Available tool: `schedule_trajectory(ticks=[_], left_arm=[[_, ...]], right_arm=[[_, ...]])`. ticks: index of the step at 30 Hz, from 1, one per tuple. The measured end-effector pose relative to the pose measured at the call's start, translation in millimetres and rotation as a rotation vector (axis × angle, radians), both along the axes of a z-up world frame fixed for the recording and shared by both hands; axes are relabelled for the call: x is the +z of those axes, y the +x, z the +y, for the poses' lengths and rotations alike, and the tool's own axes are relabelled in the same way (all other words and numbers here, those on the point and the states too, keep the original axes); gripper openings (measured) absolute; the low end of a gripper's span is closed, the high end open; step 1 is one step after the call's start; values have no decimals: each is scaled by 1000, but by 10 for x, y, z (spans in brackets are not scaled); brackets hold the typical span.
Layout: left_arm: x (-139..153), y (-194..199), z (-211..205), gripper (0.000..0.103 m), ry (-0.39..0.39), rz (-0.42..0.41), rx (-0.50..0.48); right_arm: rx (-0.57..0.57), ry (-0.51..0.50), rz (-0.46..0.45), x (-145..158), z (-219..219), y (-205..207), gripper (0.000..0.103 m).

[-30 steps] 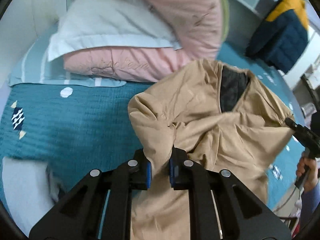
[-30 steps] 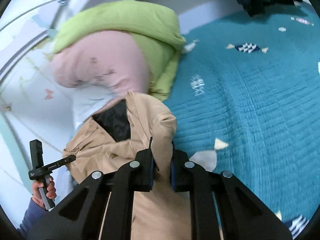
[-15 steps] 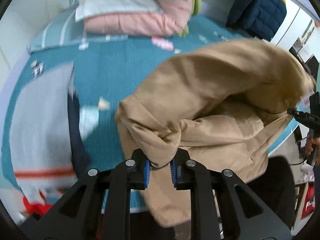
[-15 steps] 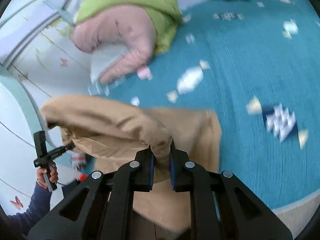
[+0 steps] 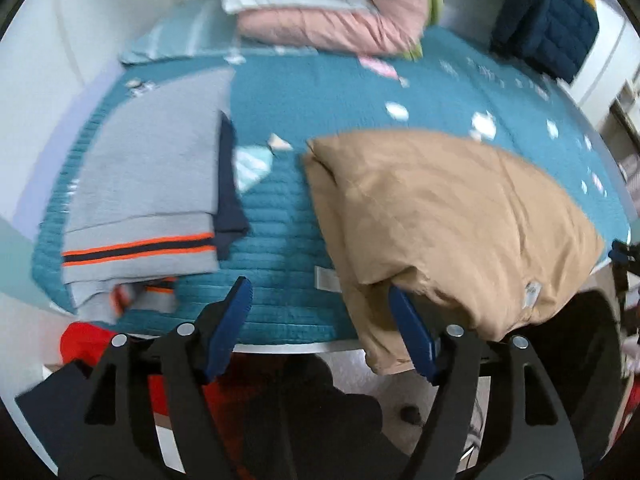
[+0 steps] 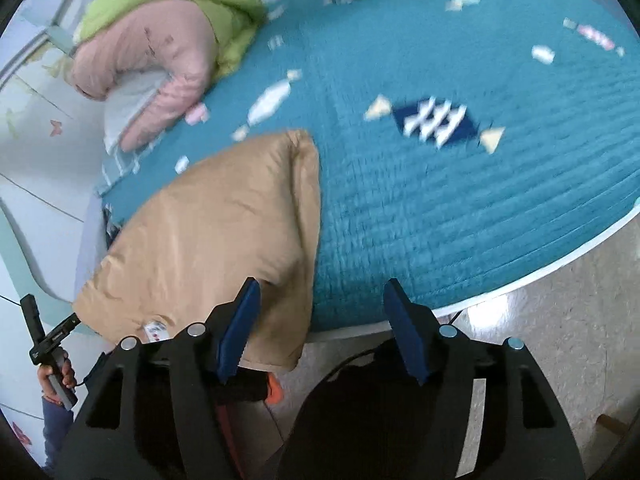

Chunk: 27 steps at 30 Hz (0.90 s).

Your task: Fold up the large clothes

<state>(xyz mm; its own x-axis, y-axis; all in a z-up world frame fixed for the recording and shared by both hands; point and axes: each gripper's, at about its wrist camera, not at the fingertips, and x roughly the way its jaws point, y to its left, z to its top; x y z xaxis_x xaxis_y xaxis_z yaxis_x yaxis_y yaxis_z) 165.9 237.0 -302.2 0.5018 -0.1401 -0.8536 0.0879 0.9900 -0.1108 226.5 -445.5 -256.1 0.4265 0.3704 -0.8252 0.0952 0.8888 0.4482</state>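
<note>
Coat [image 5: 448, 220], tan and folded over, lies on the teal quilt [image 5: 288, 216] at the bed's near edge, its long side running along that edge and its near hem drooping over the rim toward the floor. Left gripper [image 5: 320, 320] has just sprung open, nothing between the jaws; its right pad sits just beside the hanging hem. Right gripper [image 6: 320, 320] has just opened too, left pad against the coat's [image 6: 216, 240] near corner, jaws empty. Plenty of bare quilt [image 6: 440, 200] beyond the coat's far fold. Grey sweater [image 5: 152, 184] lies folded well apart at the left. Pillows [image 5: 332, 12] are piled at the head, blurred. Coat's underside is hidden.
</note>
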Motion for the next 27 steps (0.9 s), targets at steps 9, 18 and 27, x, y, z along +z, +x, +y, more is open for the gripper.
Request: schedule_trajectory(ticks=[9, 18, 27], left_arm=[[86, 234, -332, 83, -85, -35, 47], [-1053, 609, -447, 84, -23, 339, 127], [-747, 390, 47, 89, -274, 197, 242]], right_arm=[[161, 2, -89, 1, 775, 351, 52], [47, -30, 209, -865, 709, 542, 30], [183, 73, -62, -37, 1366, 723, 30]])
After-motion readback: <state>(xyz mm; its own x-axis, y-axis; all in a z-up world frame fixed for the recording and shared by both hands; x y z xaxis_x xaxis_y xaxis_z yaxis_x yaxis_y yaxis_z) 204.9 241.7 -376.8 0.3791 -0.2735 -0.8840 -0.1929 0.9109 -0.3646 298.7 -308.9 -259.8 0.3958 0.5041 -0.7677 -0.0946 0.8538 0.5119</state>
